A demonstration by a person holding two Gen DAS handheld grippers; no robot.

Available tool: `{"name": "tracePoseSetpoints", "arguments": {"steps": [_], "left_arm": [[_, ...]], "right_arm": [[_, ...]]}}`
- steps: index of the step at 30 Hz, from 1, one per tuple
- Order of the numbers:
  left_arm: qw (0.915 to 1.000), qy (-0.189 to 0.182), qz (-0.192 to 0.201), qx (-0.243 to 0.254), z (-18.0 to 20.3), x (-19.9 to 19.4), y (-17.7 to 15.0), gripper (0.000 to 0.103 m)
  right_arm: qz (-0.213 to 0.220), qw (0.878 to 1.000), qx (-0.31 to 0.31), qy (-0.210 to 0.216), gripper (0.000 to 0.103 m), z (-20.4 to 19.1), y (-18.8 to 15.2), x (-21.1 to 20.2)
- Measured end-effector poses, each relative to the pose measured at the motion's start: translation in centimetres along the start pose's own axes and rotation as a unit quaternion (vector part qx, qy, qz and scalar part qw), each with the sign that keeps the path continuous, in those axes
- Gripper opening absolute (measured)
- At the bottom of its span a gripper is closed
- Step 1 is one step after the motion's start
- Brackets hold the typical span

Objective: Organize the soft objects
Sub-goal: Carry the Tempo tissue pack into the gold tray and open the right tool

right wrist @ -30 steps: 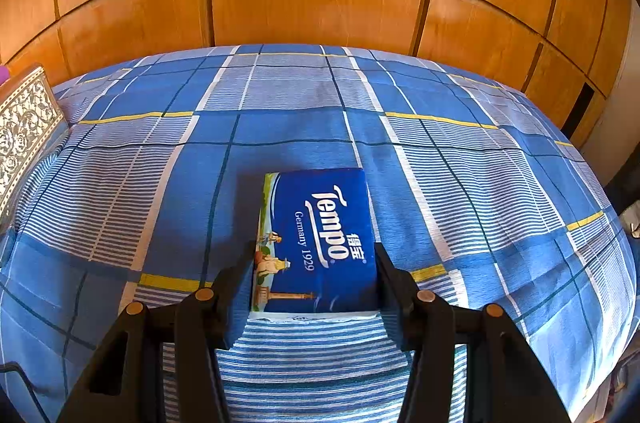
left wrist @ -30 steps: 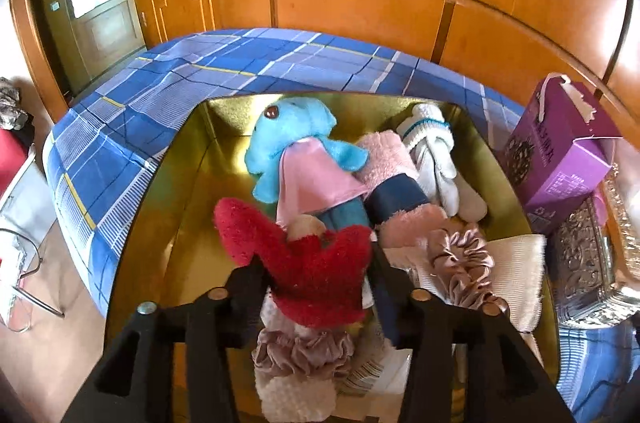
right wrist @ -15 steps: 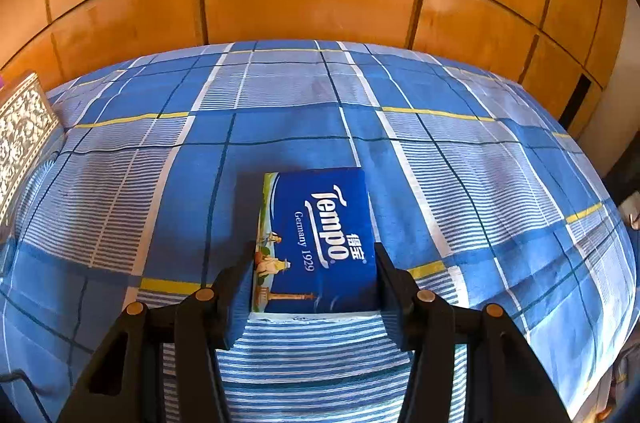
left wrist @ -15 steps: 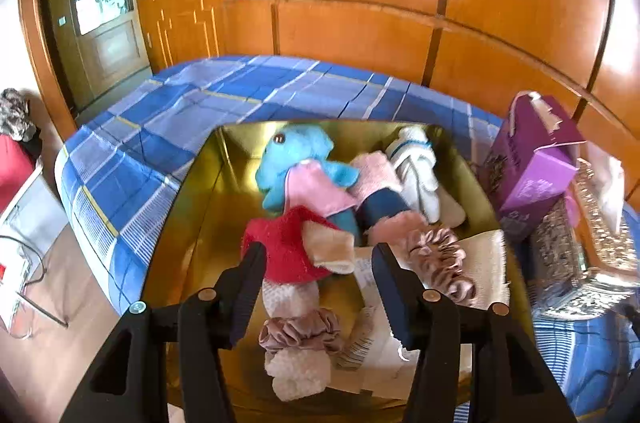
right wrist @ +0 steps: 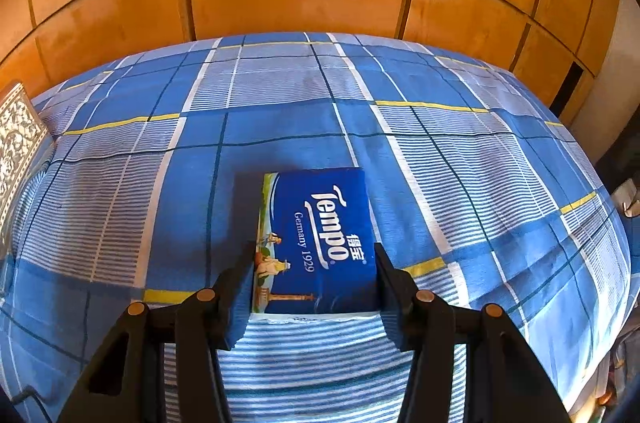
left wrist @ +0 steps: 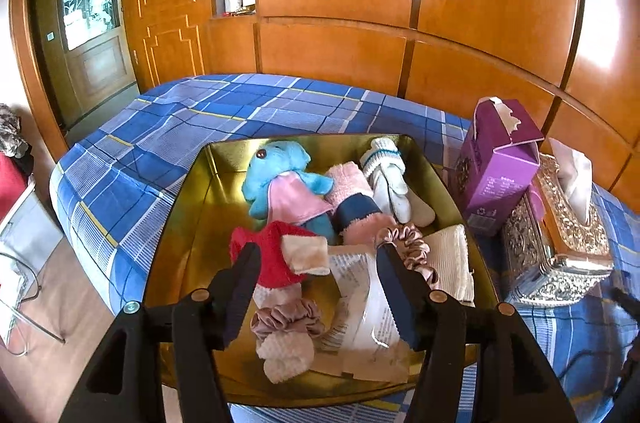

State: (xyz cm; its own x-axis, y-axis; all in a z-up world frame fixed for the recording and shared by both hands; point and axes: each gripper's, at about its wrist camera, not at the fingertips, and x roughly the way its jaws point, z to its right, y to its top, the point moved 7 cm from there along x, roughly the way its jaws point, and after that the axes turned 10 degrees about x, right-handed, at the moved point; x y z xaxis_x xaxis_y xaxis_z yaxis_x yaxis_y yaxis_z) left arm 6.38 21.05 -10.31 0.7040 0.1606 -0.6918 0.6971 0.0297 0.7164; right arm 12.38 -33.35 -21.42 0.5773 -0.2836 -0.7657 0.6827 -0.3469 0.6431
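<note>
Two grippers, left gripper (left wrist: 318, 263) just opening over red sock (left wrist: 272, 255), right gripper (right wrist: 314, 265) clamping tissue pack (right wrist: 316, 243)

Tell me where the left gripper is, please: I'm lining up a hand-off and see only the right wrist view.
Observer: The left gripper hovers above a gold tray of soft things. Its jaws are open and have just been opening wider, with nothing gripped between the pads.
Operator: Is there room for my Tempo tissue pack?
Observer: The tray's left side is bare; a red sock lies near the middle.
Operator: Anything beside the tray?
Observer: A purple carton stands at its right.
</note>
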Motion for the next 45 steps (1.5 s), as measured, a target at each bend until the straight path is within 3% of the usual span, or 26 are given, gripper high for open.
{"name": "tracePoseSetpoints", "arguments": {"steps": [3, 10, 13, 15, 17, 20, 24, 25, 29, 35, 36, 39, 45], "left_arm": [[1.0000, 0.000, -0.003, 0.003, -0.1, -0.1, -0.3, 0.063], [0.9998, 0.011, -0.003, -0.014, -1.7, -0.2, -0.6, 0.068], [0.9995, 0.019, 0.000, -0.025, -2.8, -0.4, -0.4, 0.074], [0.9990, 0.027, 0.002, -0.037, -3.9, -0.6, -0.3, 0.075], [0.9982, 0.038, 0.006, -0.046, -5.2, -0.9, -0.1, 0.078], [0.9966, 0.053, 0.014, -0.062, -7.0, -1.4, 0.0, 0.083], [0.9946, 0.063, 0.019, -0.080, -8.6, -1.9, 0.0, 0.091], [0.9942, 0.065, 0.019, -0.084, -8.9, -2.0, -0.1, 0.092], [0.9935, 0.063, 0.017, -0.094, -9.3, -1.9, -0.3, 0.094], [0.9932, 0.061, 0.013, -0.098, -9.0, -1.5, -0.5, 0.103], [0.9933, 0.062, 0.011, -0.097, -9.0, -1.5, -0.6, 0.103], [0.9937, 0.064, 0.007, -0.092, -8.6, -1.4, -0.7, 0.103], [0.9937, 0.070, 0.012, -0.086, -8.0, -1.9, -0.3, 0.103]], "right_arm": [[-0.016, 1.000, -0.009, 0.008, 0.052, -1.6, 1.7, -0.2], [0.056, 0.993, -0.063, 0.078, 0.052, -10.0, 9.2, -6.4], [0.086, 0.983, -0.098, 0.127, 0.052, -15.7, 11.5, -10.4], [0.104, 0.970, -0.133, 0.176, 0.052, -20.5, 11.9, -13.8], [0.107, 0.953, -0.169, 0.225, 0.052, -25.1, 11.0, -16.7], [0.090, 0.916, -0.239, 0.311, 0.052, -33.2, 6.8, -20.5], [0.022, 0.881, -0.306, 0.361, 0.052, -41.6, -0.8, -20.4], [0.012, 0.878, -0.314, 0.361, 0.052, -42.7, -2.0, -19.9], [-0.058, 0.876, -0.325, 0.351, 0.052, -47.0, -7.7, -16.3], [-0.084, 0.881, -0.344, 0.314, 0.054, -48.3, -11.0, -11.7], [-0.083, 0.881, -0.342, 0.316, 0.057, -48.1, -10.9, -11.7], [-0.066, 0.883, -0.335, 0.321, 0.077, -47.4, -10.6, -13.0], [0.009, 0.891, -0.315, 0.326, 0.078, -45.1, -8.7, -17.0]]}}
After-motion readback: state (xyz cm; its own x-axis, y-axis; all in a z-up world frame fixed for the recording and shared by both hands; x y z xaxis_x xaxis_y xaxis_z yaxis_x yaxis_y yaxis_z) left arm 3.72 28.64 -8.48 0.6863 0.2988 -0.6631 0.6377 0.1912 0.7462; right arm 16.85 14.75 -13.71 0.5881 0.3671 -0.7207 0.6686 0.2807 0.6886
